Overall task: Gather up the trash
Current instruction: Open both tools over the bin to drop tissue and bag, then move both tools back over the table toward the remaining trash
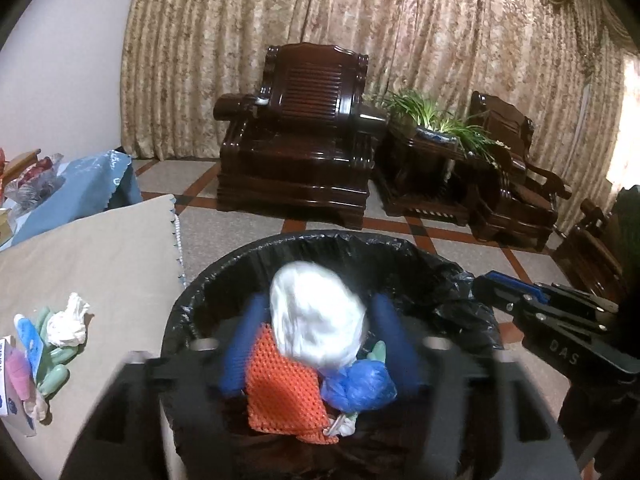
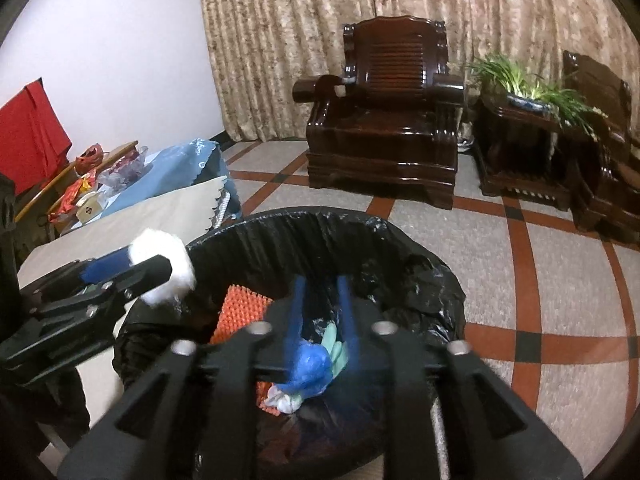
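Both grippers hang over the black-lined bin (image 1: 420, 256). The left gripper (image 1: 316, 340) is spread, the white wad (image 1: 316, 320) apparently loose between its fingers. The right gripper (image 2: 320, 312) is parted above the blue bag (image 2: 310, 364) in the bin. Keep both over the opening until everything falls clear.

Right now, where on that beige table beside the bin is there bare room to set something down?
The beige tablecloth is bare from the trash pile at its near left edge across to the bin and back to the blue cloth. It is crowded at that pile and on the blue cloth.
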### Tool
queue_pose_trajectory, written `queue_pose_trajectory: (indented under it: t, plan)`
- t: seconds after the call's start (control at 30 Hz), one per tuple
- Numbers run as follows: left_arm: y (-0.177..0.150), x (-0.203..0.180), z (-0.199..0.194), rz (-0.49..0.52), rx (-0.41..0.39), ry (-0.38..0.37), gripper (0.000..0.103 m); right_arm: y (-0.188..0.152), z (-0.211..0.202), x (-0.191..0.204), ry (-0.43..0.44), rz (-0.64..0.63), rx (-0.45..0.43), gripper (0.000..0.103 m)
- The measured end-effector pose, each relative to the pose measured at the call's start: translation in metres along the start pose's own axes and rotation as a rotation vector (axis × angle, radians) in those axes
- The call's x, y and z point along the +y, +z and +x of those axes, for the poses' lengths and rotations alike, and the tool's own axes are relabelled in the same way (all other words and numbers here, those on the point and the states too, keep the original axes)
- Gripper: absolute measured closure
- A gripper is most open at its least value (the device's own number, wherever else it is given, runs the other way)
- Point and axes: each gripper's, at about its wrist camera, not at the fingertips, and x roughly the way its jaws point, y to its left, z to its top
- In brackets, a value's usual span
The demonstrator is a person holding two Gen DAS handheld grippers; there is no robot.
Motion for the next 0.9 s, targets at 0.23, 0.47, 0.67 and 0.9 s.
queue_pose_trajectory:
  t: [0.23,0.47,0.67,0.9]
  plan:
    - [-0.005,0.016,-0.015,-0.016,-0.010,0.039,0.017,-0.002,-0.020,-0.005,-0.051,0.016,-0.047,0.015]
    - [-0.008,0.040,-0.053,-0.025,-0.054,0.105,0.006,0.001,-0.037,0.014,-0.024,-0.015,-0.063,0.005]
    - [-0.015,0.066,-0.088,-0.053,-0.075,0.170,0.006,0.004,-0.045,0.042,0.022,-0.032,-0.077,0.005]
    - [-0.026,0.098,-0.120,-0.097,-0.105,0.262,0.006,0.005,-0.037,0.086,0.078,-0.073,-0.065,0.005]
